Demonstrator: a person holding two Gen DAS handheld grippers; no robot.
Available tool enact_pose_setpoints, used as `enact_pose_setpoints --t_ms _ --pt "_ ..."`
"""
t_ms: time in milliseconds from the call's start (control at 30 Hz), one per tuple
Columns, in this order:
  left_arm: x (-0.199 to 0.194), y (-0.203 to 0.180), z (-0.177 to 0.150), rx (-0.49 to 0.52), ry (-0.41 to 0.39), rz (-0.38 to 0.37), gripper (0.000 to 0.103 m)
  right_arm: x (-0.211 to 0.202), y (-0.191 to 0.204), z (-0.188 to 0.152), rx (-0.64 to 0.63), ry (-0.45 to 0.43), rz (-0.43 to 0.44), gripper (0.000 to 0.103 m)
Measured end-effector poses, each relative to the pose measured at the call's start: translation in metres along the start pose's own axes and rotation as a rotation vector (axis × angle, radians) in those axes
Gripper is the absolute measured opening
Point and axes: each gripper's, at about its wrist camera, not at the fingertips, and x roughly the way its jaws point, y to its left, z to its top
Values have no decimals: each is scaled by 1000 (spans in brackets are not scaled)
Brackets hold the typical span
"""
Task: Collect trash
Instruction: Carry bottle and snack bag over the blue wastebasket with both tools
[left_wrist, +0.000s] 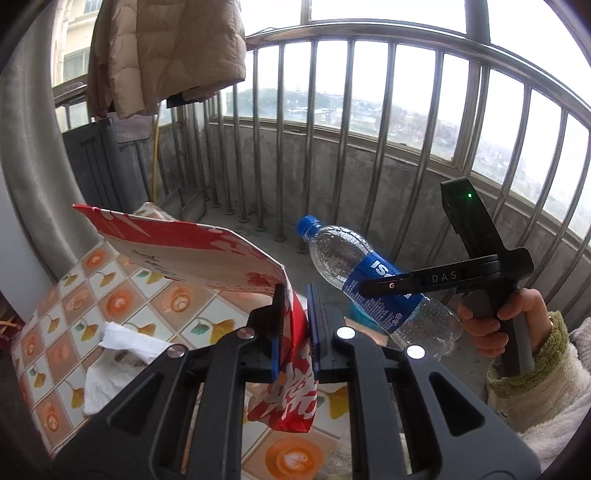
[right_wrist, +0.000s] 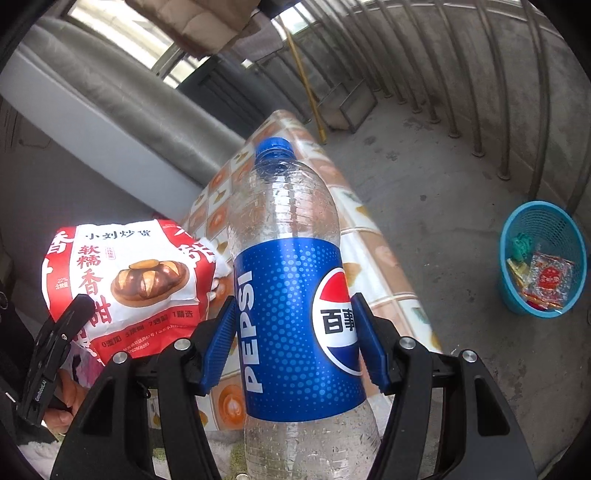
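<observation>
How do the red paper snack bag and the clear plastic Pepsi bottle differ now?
The red paper snack bag is flat, opaque and creased; the clear plastic Pepsi bottle is round, see-through and capped. The left gripper pinches the bag's edge; the right gripper clamps the bottle's label. Both are held above the table.

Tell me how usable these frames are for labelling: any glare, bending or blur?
Left wrist view: sky behind the railing is blown out white, and the fisheye bows the bars; the snack bag and bottle stay sharp. Right wrist view: even daylight, the bottle label crisp, straight edges curved, dark corners, the blue basket small but readable.
</observation>
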Motion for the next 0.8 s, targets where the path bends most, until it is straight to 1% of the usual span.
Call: enact_pose_setpoints --t_ms 67,200,333,400,500,600,733,800 --pt "13 -4 10 -20 0 -82 10 -23 -22 -2 59 -61 -24 60" --pt "57 -14 36 -92 43 -261 10 -70 -72 -11 194 -185 -95 60" --pt "112 -31 52 -174 106 -369 10 -107 -129 -31 352 -285 -185 60" --pt "144 -42 58 -212 153 -426 10 -120 -158 -46 433 -315 -220 60" --pt "190 -64 65 -254 217 -493 11 -128 -197 -65 544 -332 -244 60" --pt "239 -85 67 -312 283 -533 11 -129 -230 -84 627 -331 -253 60" --pt "314 -115 70 -402 386 -562 11 -124 -255 -96 684 -323 -257 60" --pt "347 -126 72 -447 411 -575 11 -123 -263 -97 700 -323 -261 60"
